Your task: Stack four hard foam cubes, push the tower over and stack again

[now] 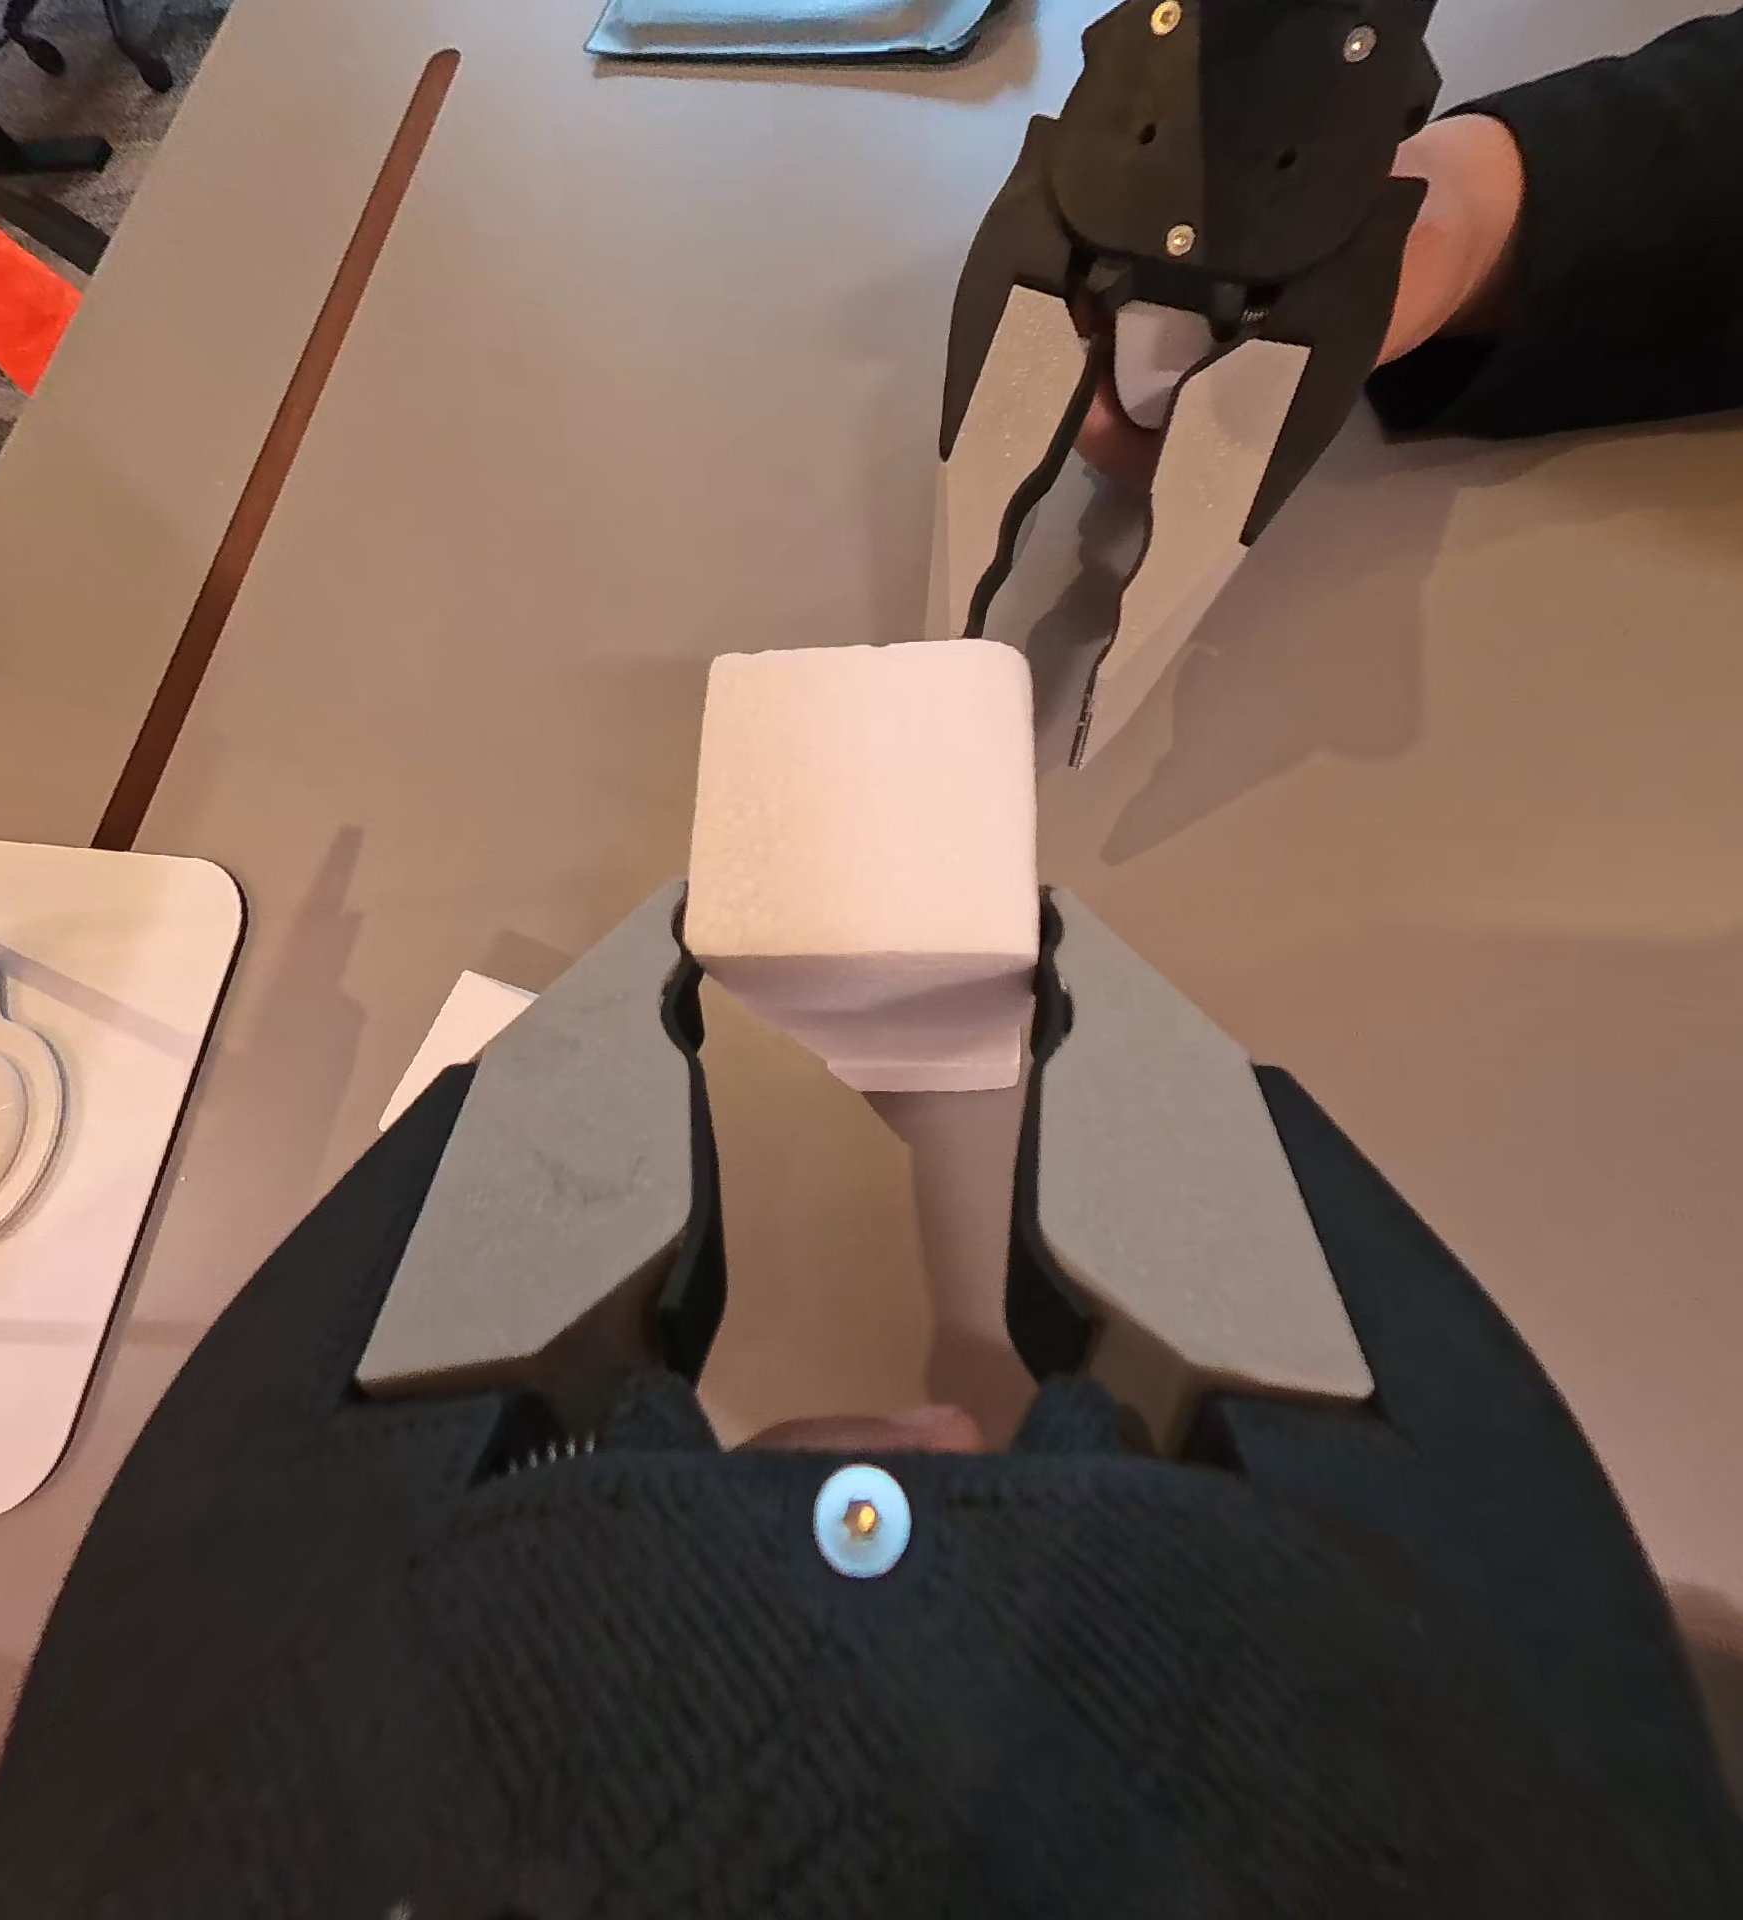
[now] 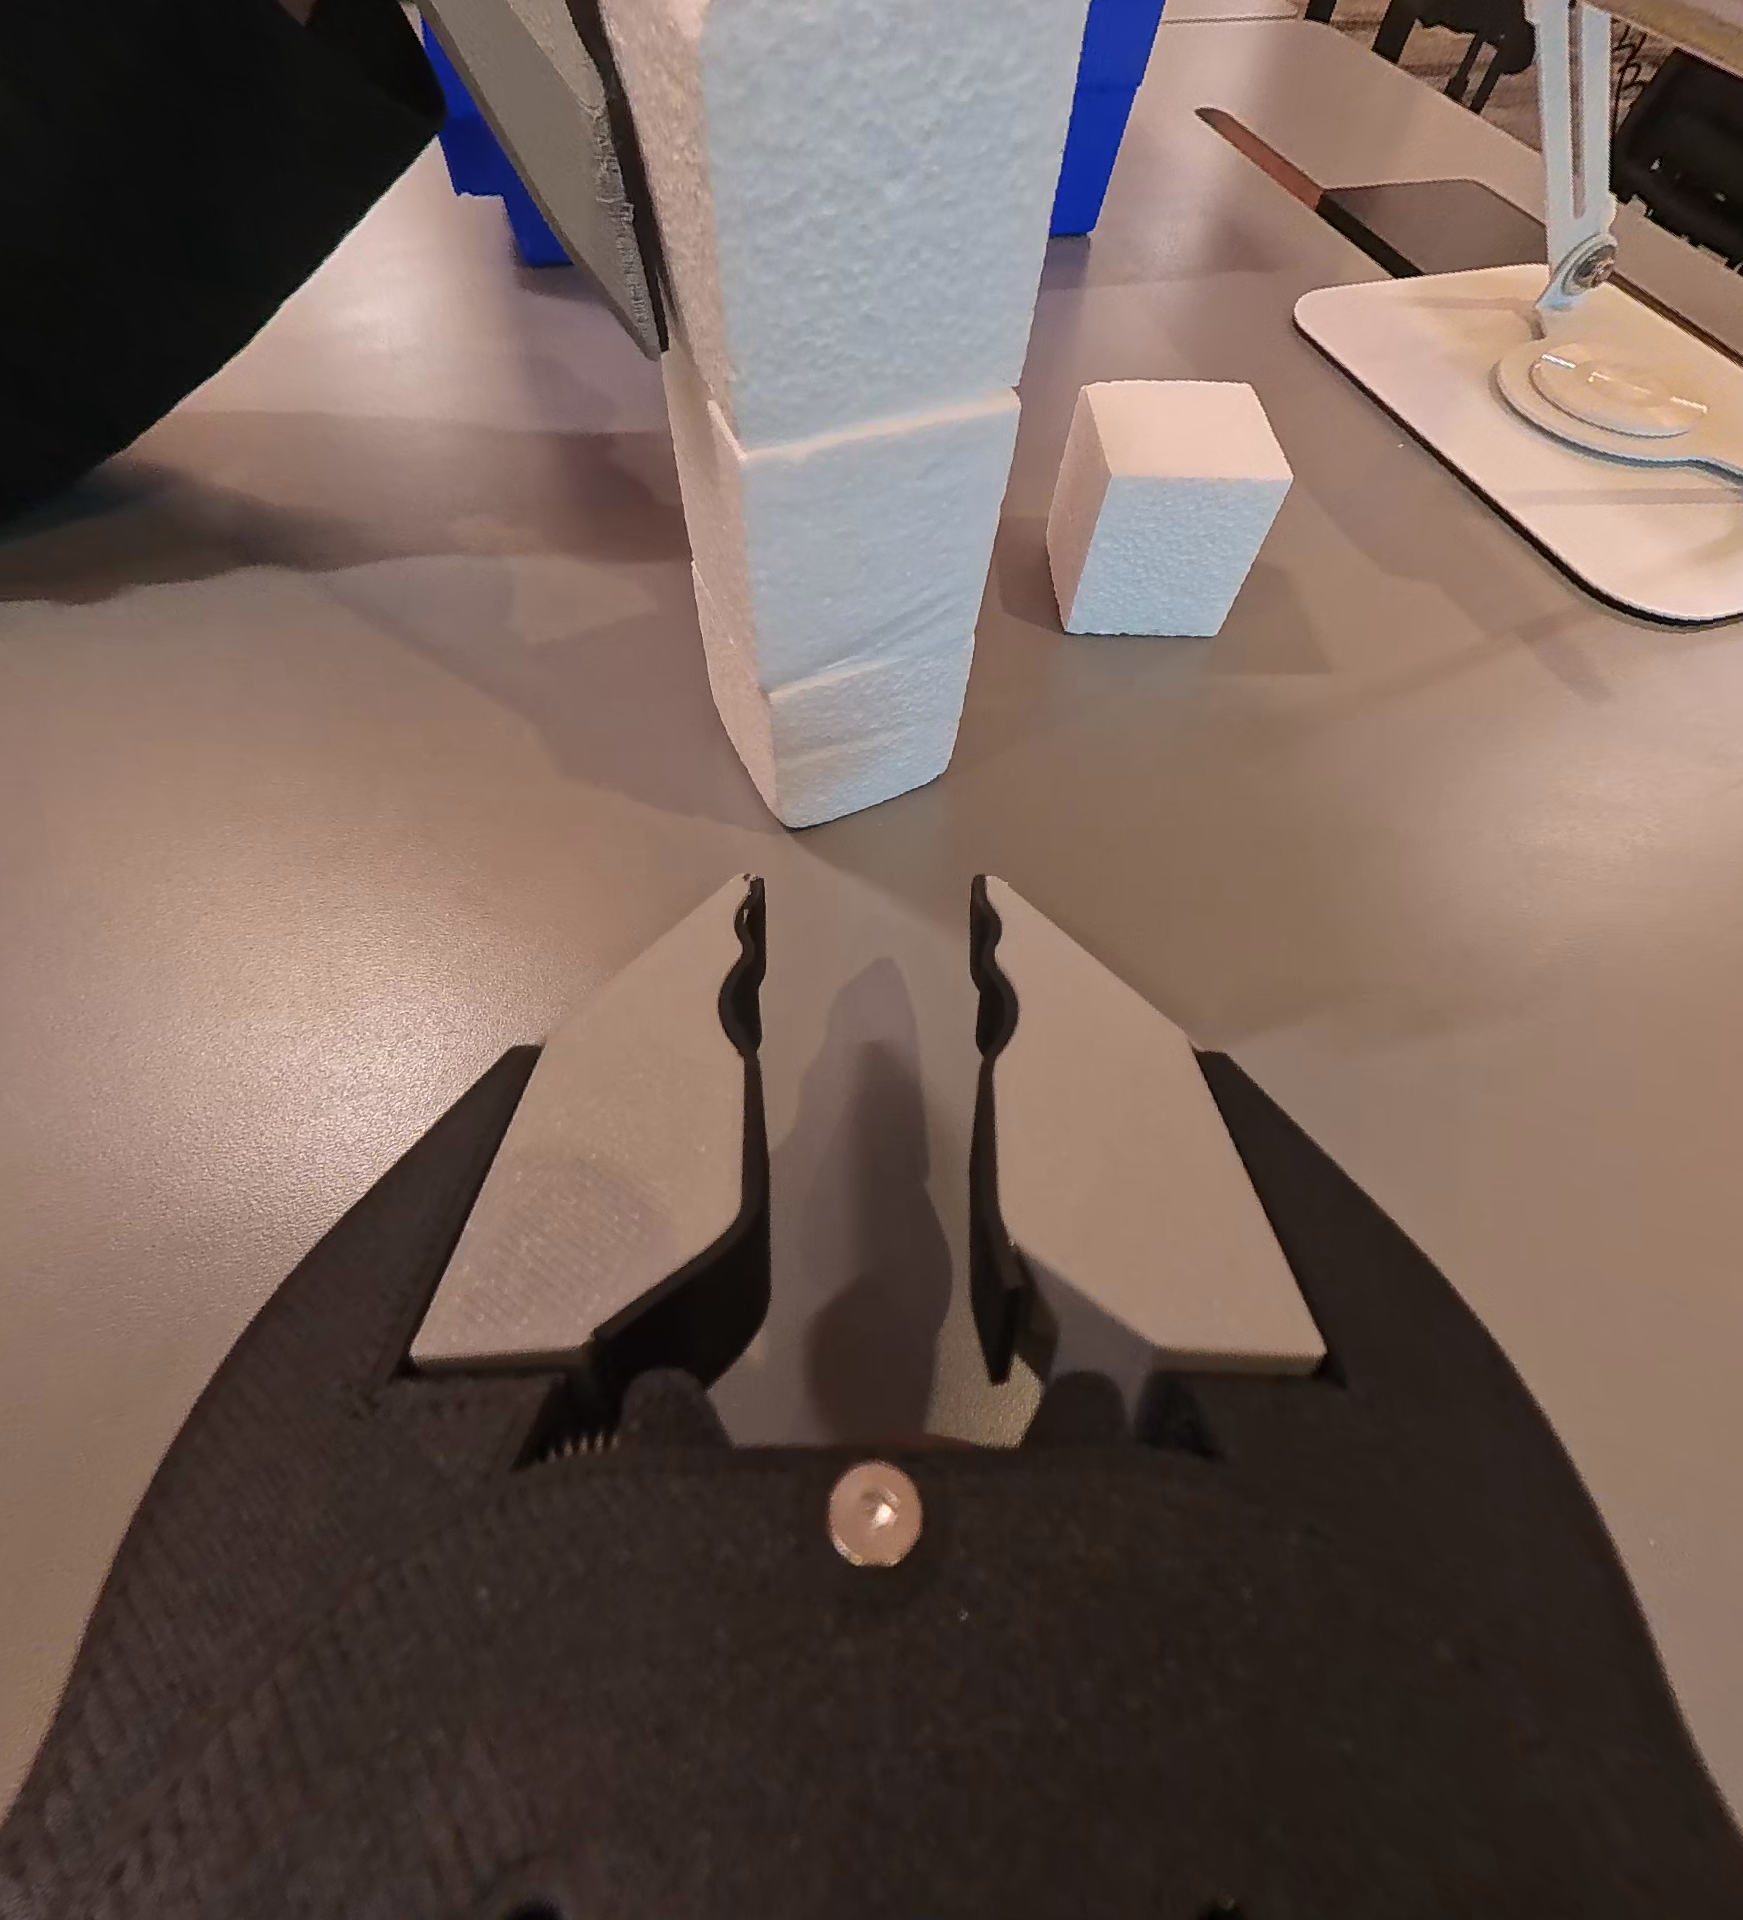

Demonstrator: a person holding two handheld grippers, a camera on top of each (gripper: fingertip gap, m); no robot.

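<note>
Left gripper [image 1: 862, 961] jaws are clamped on the top cube [image 1: 862, 800] of a three-high stack [image 2: 851, 582]. Right gripper [image 2: 867, 904] sits low near its base, jaws apart, empty. Fourth cube [image 2: 1163, 509] waits just beside on the table [image 2: 223, 831].

We note grey-brown table [image 1: 555, 436] with dark wood strip [image 1: 295, 416] running lengthwise. We find white stand base plate [image 2: 1469, 457], metal arm [image 2: 1573, 156] rising from it. We record blue box [image 2: 1106, 114] at far side, dark tray [image 1: 784, 31] at table edge.

White foam cubes [image 2: 1168, 509], blue box [image 2: 1106, 125]
</note>
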